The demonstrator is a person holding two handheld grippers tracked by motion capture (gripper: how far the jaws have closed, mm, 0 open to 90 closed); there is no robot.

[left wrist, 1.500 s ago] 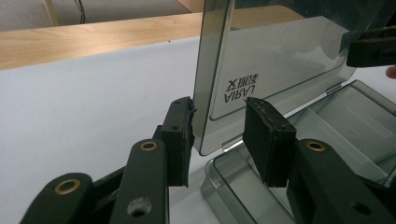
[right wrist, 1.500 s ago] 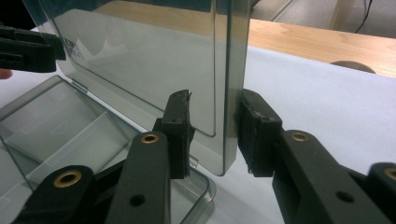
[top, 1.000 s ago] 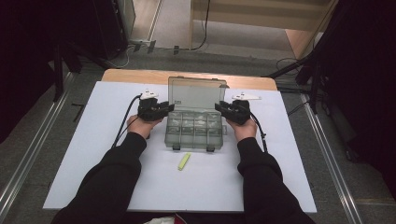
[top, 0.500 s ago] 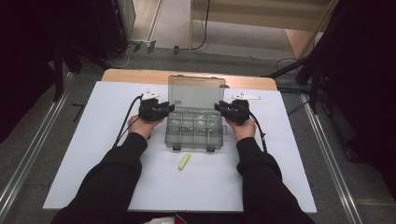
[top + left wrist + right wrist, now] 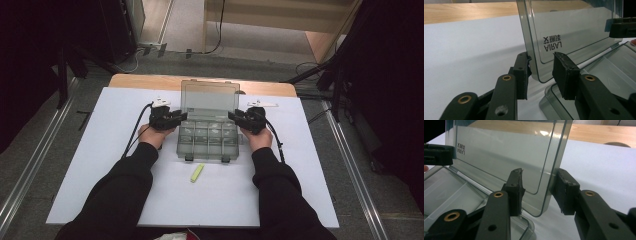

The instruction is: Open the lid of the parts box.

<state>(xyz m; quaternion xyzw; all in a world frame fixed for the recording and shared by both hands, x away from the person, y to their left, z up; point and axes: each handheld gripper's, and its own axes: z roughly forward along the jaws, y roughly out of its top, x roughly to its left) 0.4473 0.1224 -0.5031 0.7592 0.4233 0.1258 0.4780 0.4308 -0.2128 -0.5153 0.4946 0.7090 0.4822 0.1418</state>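
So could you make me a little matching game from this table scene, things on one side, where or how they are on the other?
Things:
1. box lid
2. yellow-green stick
3. left gripper
4. wooden strip

Places or states:
A. lying on the white sheet, nearer the person than the box
B. standing open and upright, smoky clear plastic
C. along the table's far edge
D. jaws either side of the lid's corner

Pairs: 1-B, 2-A, 3-D, 4-C
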